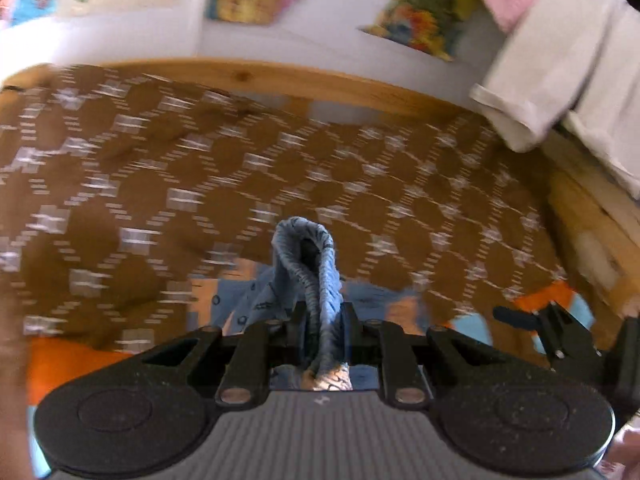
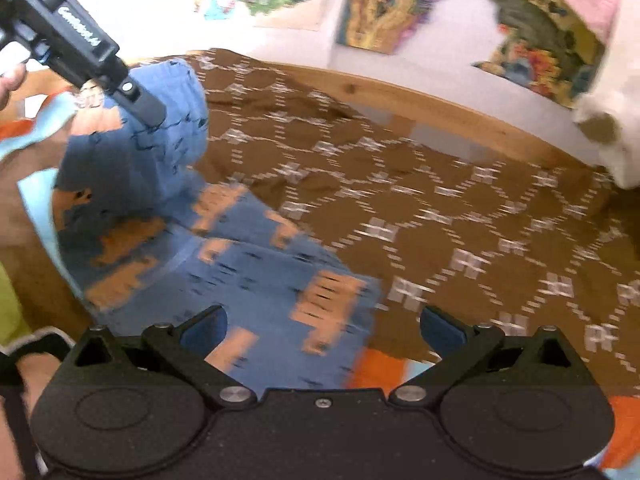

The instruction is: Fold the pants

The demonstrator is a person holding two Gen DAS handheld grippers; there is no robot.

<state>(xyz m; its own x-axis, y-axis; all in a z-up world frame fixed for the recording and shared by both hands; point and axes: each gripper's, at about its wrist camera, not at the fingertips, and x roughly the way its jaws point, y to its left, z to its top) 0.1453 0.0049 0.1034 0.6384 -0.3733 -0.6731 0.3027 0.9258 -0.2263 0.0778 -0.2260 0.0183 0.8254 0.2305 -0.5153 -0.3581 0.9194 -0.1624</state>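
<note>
1. Plainly, the left gripper (image 1: 323, 320) pinched a bunched fold of the blue pants (image 1: 316, 268), its jaws pressed together on the fabric.
2. From the right wrist view, the pants (image 2: 256, 264) hung from that grip and trailed down onto the brown patterned bedspread (image 2: 460, 208).
3. The right gripper (image 2: 323, 330) stood with its jaws spread wide, nothing between its pads, just above the pants' near edge.
4. A wooden bed frame (image 2: 420, 104) bordered the bedspread, with white cloth (image 1: 560, 80) hanging near the corner.
</note>
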